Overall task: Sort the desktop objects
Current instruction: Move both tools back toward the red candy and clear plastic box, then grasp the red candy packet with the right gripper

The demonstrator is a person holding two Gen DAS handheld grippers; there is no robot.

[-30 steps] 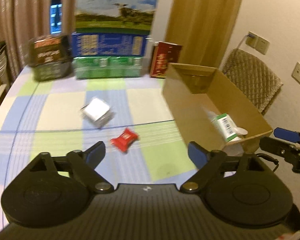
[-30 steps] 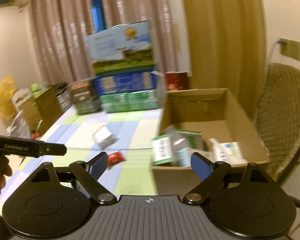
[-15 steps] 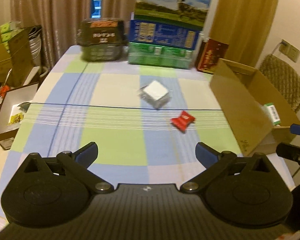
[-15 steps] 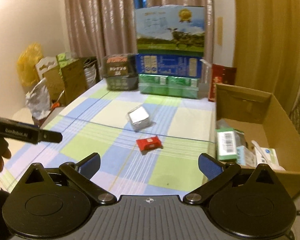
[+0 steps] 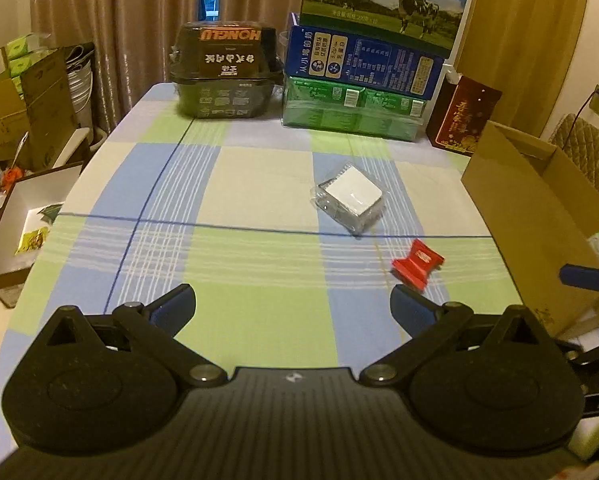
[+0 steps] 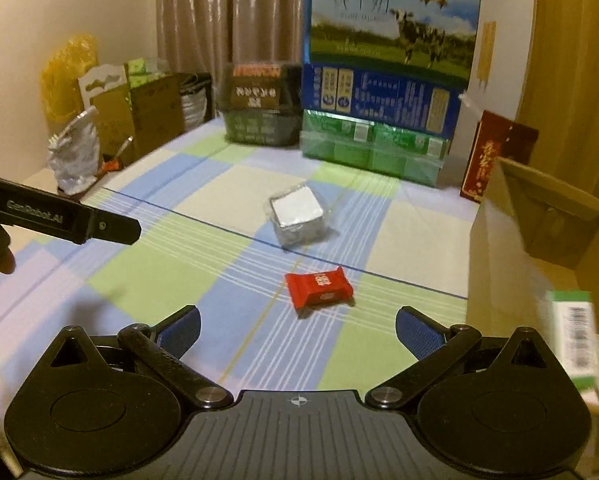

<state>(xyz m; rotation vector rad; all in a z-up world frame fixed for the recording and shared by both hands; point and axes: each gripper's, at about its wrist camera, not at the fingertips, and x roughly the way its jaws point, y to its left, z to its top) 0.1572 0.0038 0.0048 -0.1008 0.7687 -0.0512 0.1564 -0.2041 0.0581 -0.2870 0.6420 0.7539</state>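
While both tilt downward over the checked counter [image 5: 259, 184], the left gripper [image 5: 293, 308] and right gripper [image 6: 297, 330] stand spread wide and empty, the red packet [image 6: 318, 289] just ahead of the right, the wrapped white block [image 6: 297, 216] beyond, the cardboard box [image 6: 539, 216] rightward.

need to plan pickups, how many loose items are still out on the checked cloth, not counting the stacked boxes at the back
2. A red packet lies nearest the grippers, and a clear-wrapped white block sits beyond it toward the middle. None appears hidden, though the grippers block the cloth's near edge.
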